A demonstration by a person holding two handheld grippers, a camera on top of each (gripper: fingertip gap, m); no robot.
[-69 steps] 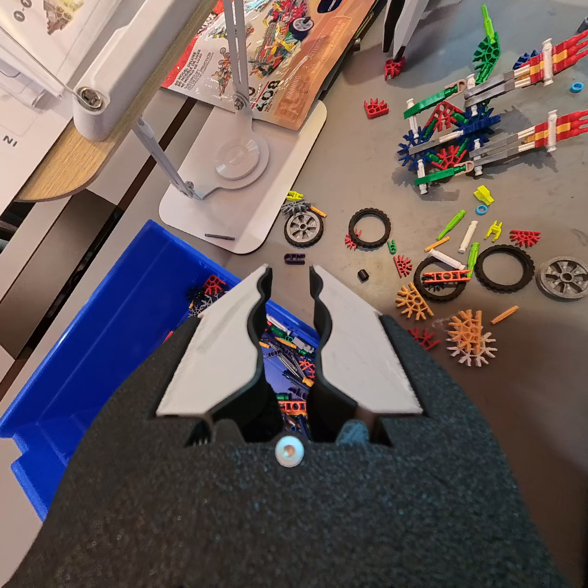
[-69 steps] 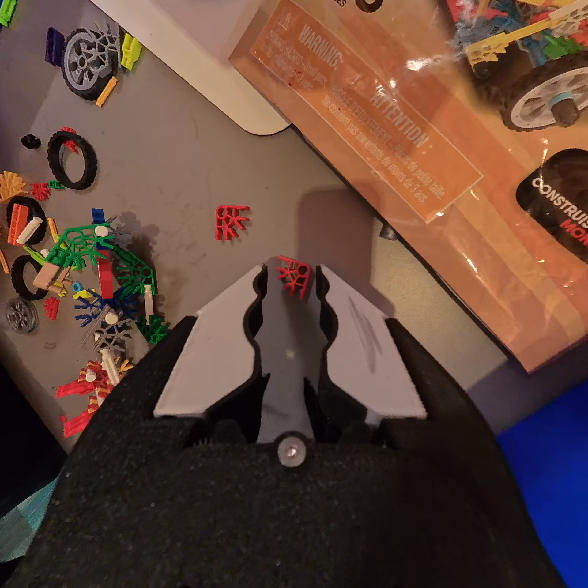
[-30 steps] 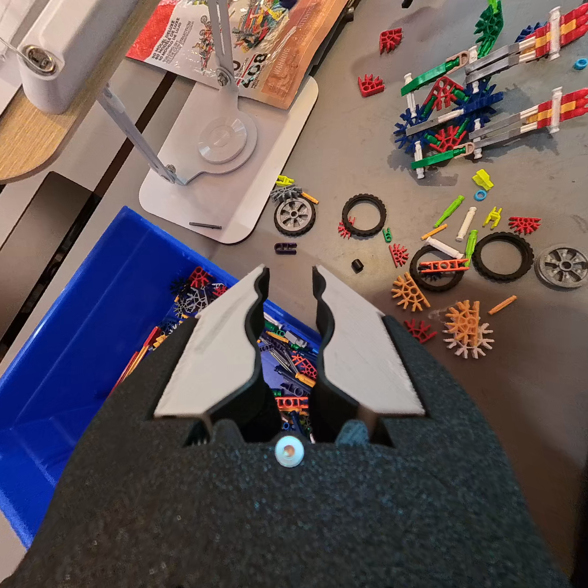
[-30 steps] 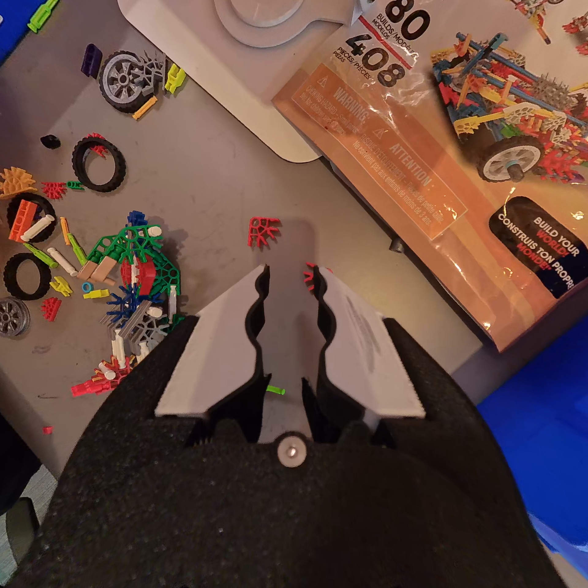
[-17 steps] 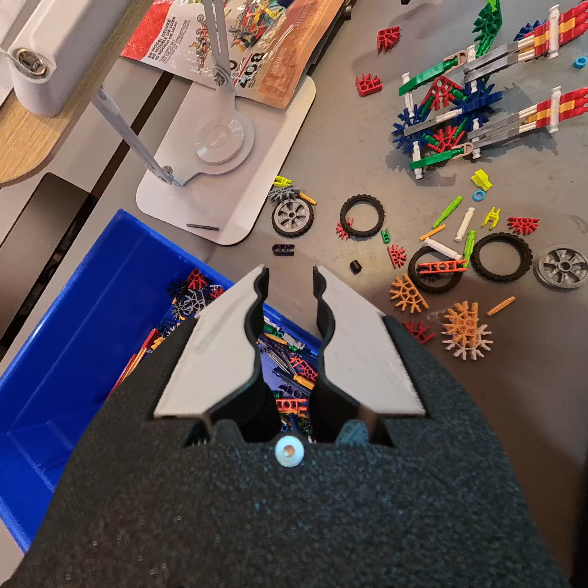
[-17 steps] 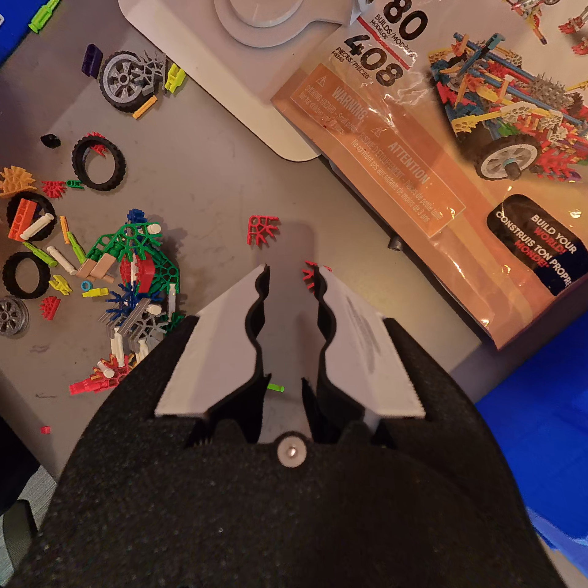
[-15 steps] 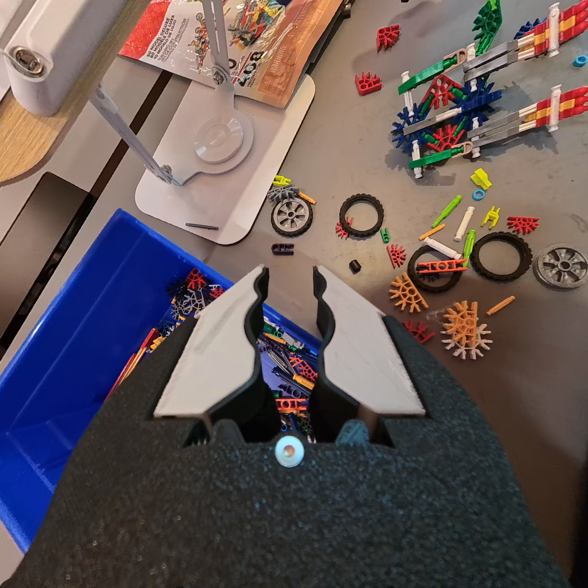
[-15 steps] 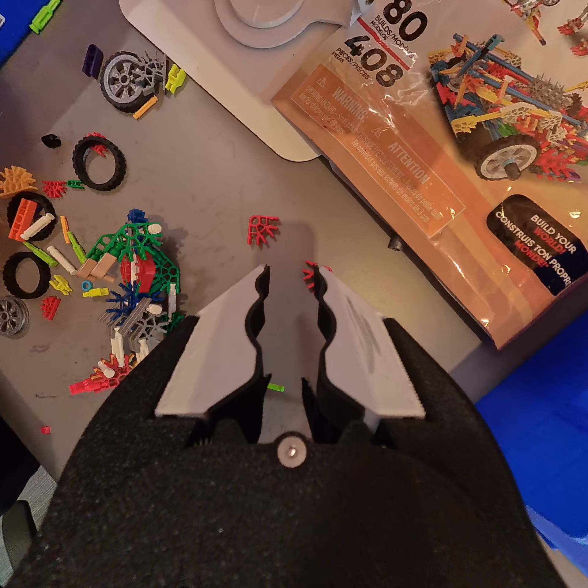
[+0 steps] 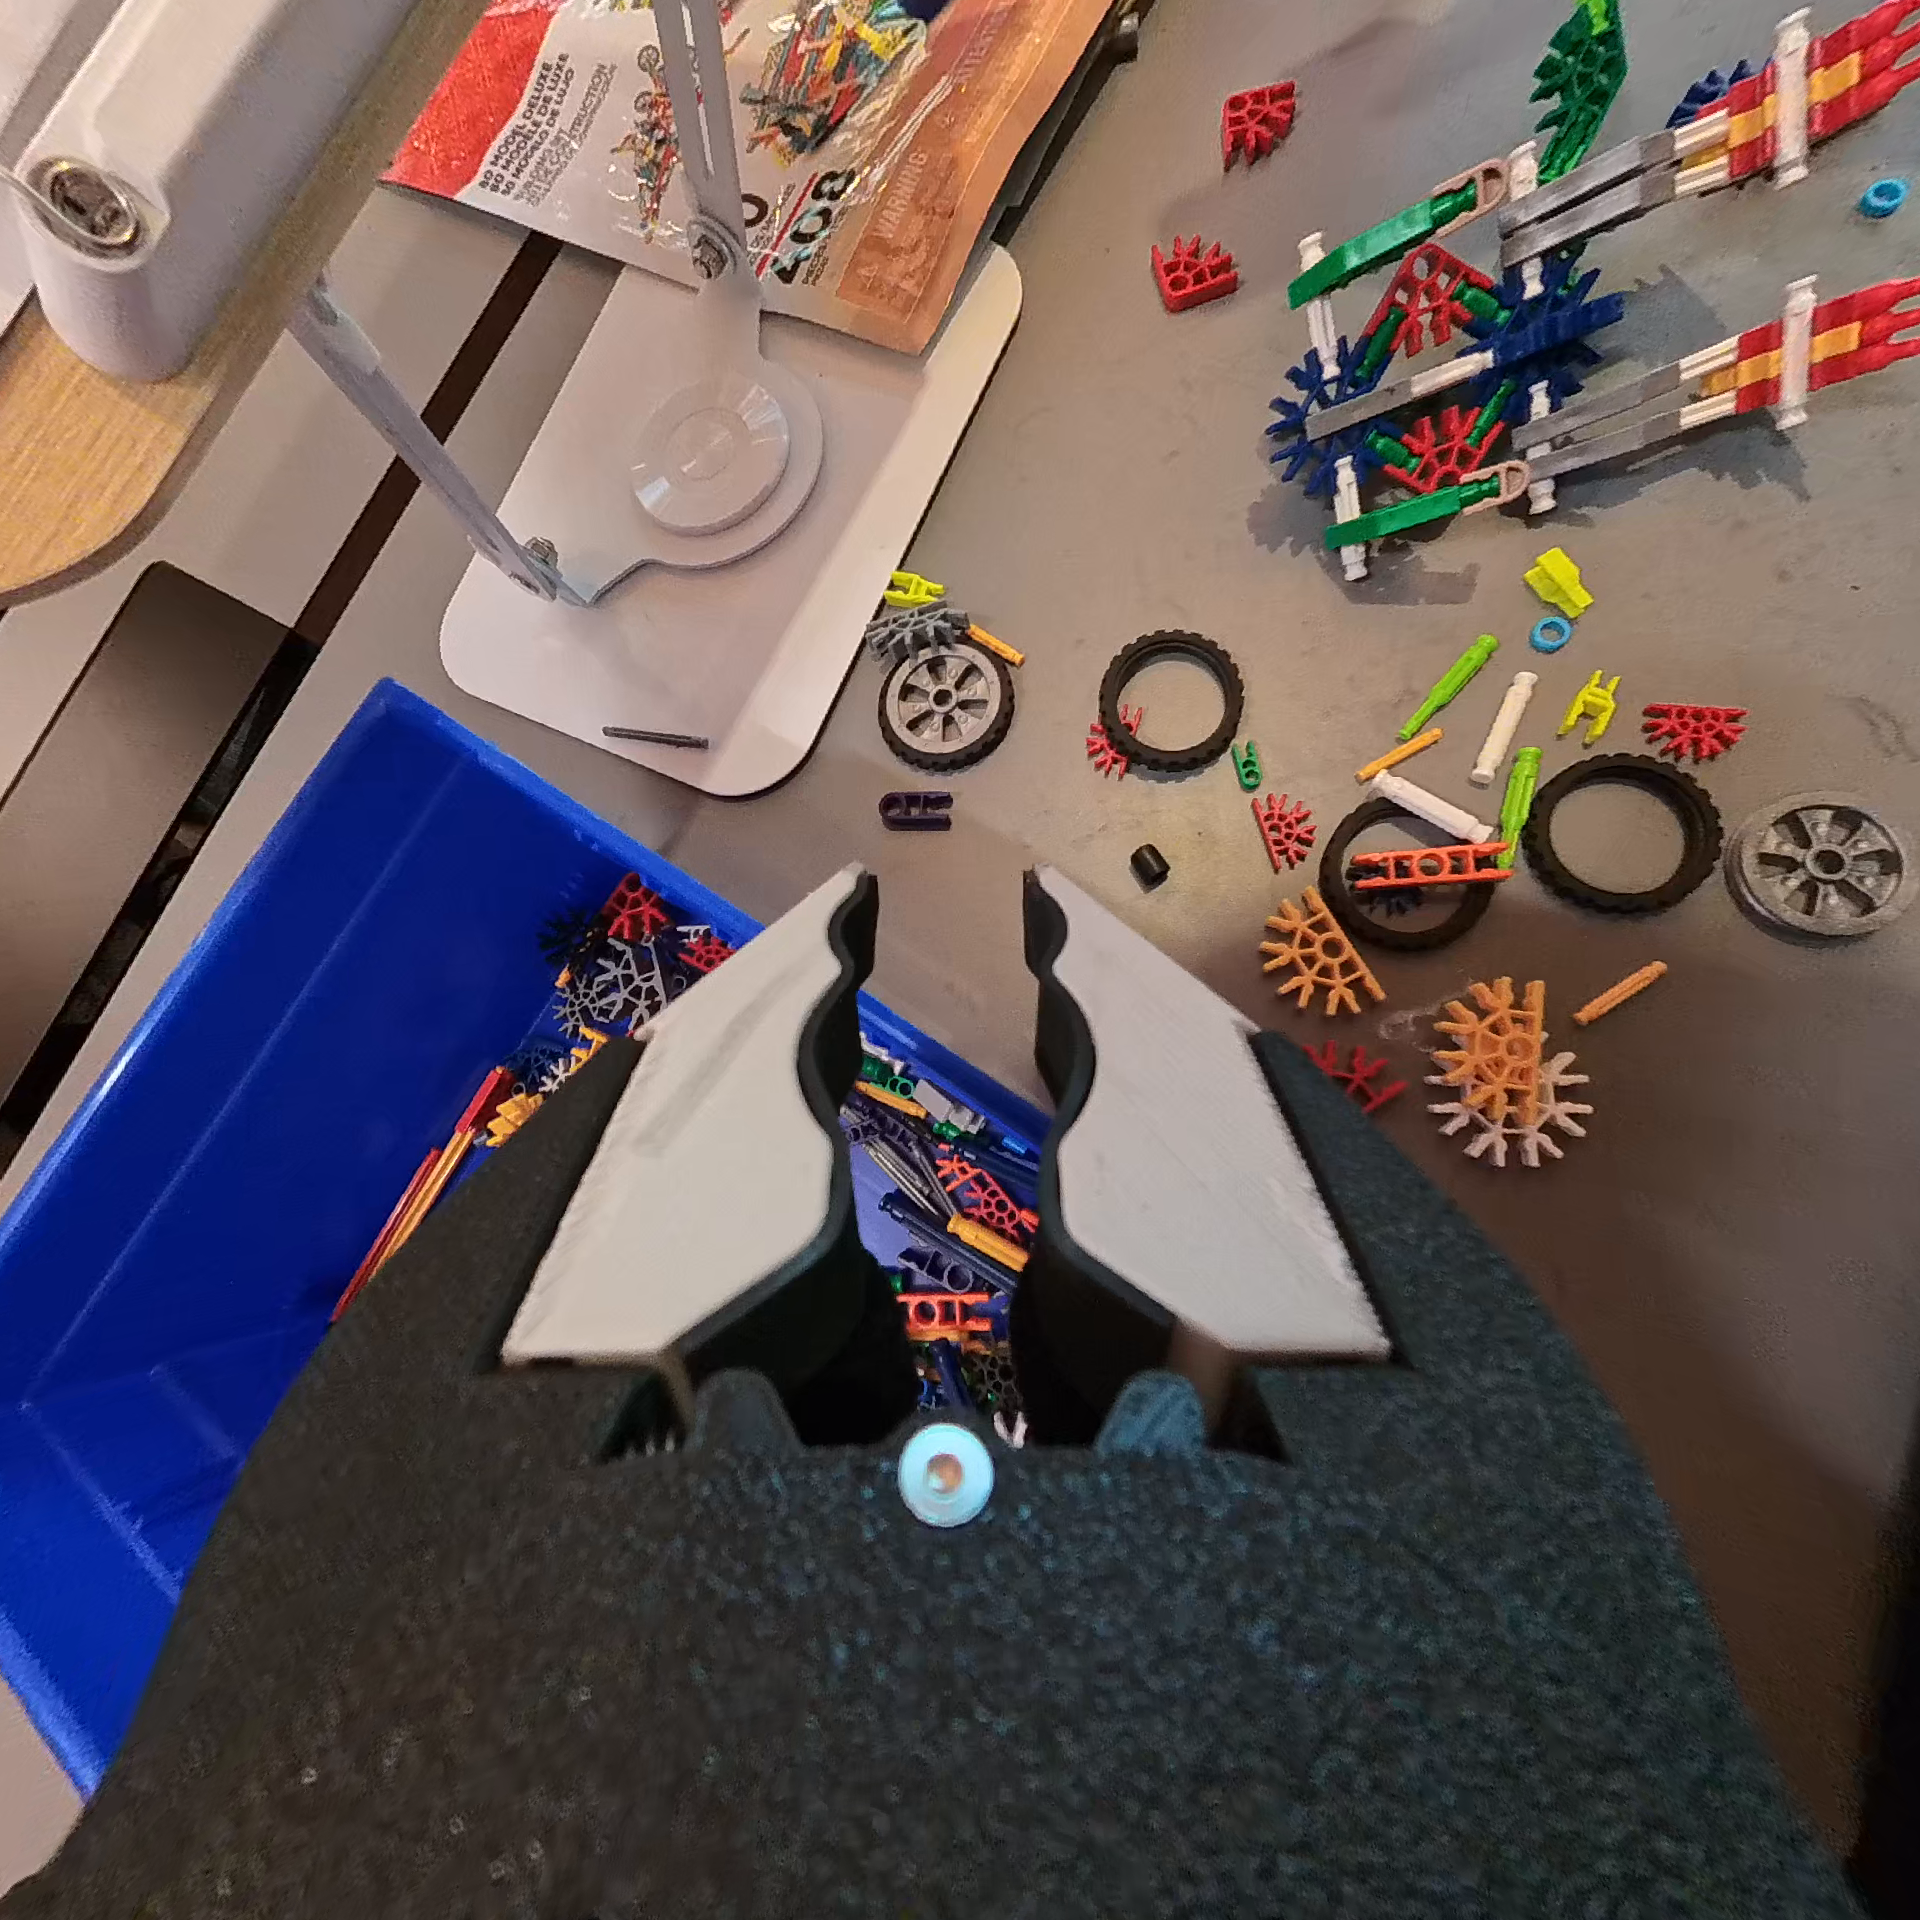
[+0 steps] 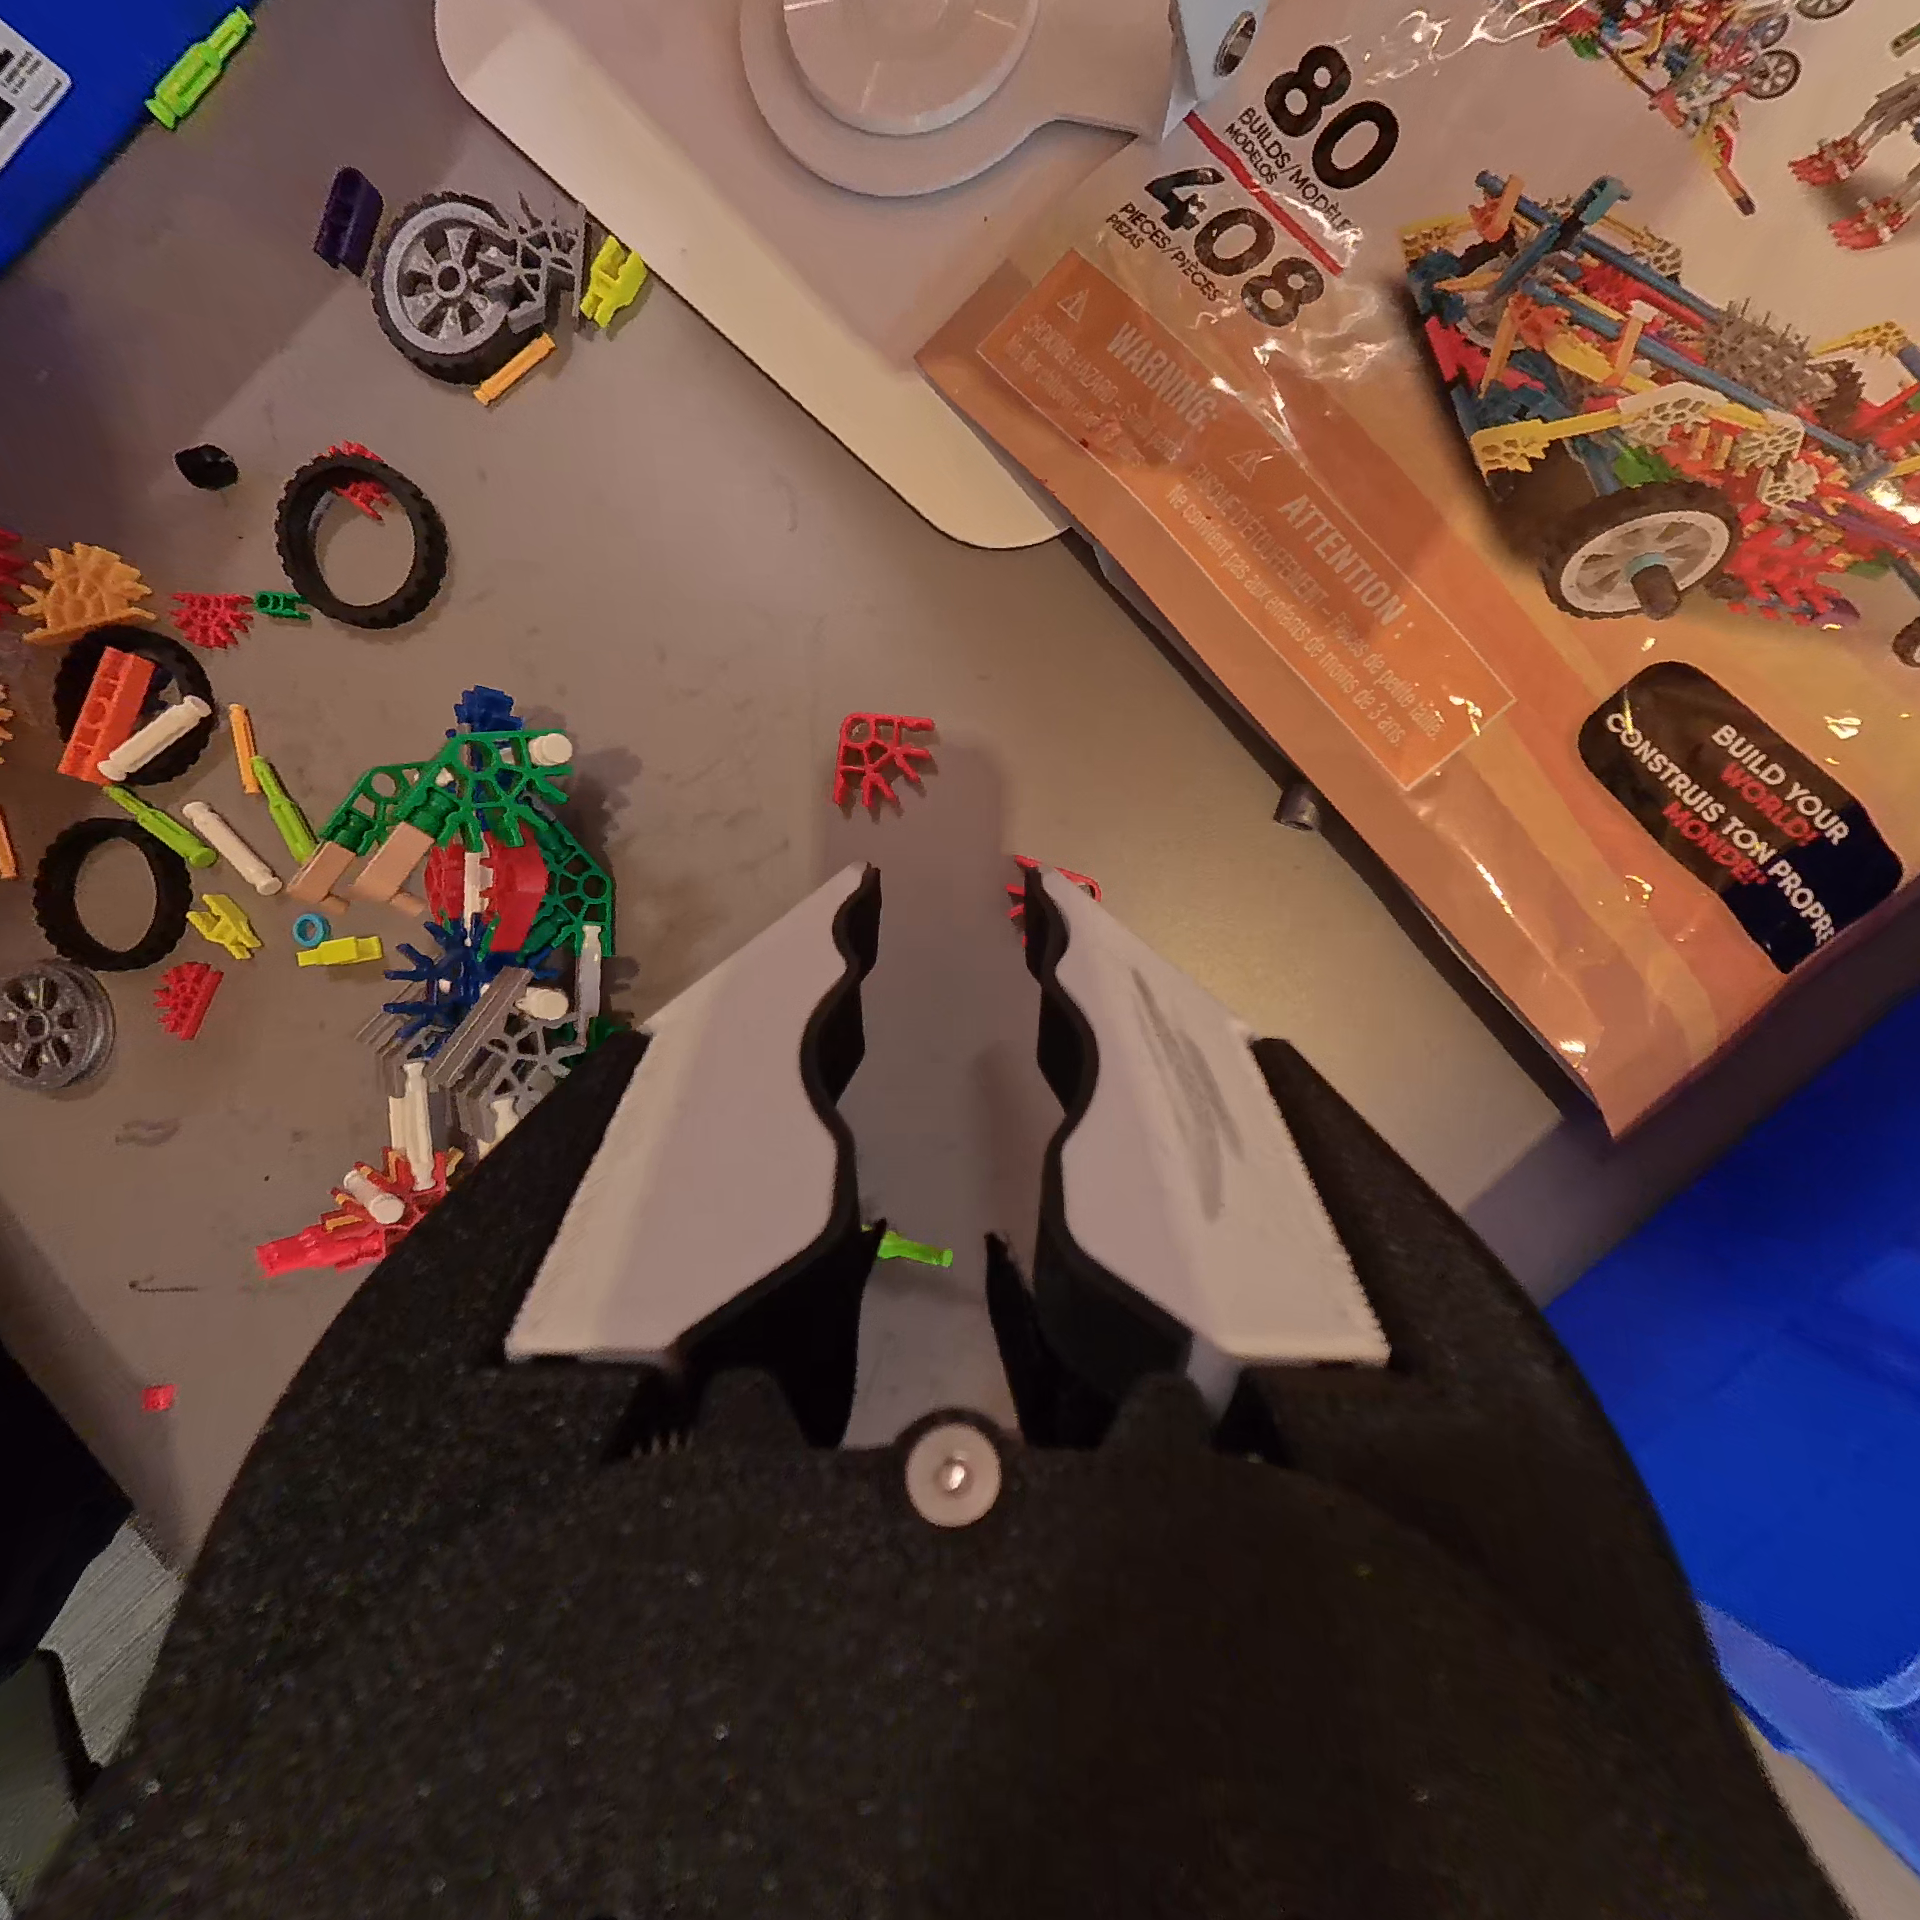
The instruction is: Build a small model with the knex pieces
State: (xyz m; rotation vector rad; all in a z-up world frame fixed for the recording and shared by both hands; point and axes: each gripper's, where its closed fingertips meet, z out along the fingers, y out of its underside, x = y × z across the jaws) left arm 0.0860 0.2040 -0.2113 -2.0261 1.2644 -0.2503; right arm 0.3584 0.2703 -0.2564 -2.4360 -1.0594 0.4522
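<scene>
My left gripper [image 9: 948, 883] is open and empty. It hovers over the near corner of a blue bin [image 9: 260, 1039] filled with several small construction-toy pieces. My right gripper [image 10: 948, 883] is open and empty above the grey table. A red connector [image 10: 1070, 885] lies on the table at its right fingertip, partly hidden by the finger. A second red connector [image 10: 881, 758] lies just ahead to the left. A half-built model of green, blue, red and grey pieces [image 10: 468, 883] lies left of the right gripper and shows in the left wrist view [image 9: 1455, 395] at the far right.
Loose tyres [image 9: 1172, 702], a grey wheel [image 9: 943, 702], orange connectors [image 9: 1320, 951] and short rods are scattered ahead of the left gripper. A white lamp base [image 9: 675, 520] and a plastic-wrapped instruction booklet [image 10: 1455, 520] lie behind. A blue bin [image 10: 1766, 1351] sits at the right gripper's right. Across from one pair of fingers to the other is roughly 30 cm. My right tips are about 20 cm from the grey wheel [image 9: 943, 702], my left tips only 12 cm. Look for it in the right wrist view [image 10: 454, 285] too.
The red connector that sat between the right fingertips 2.3 s ago now lies beside the right finger; the right gripper has pulled back and up. The left gripper has drifted slightly over the bin.
</scene>
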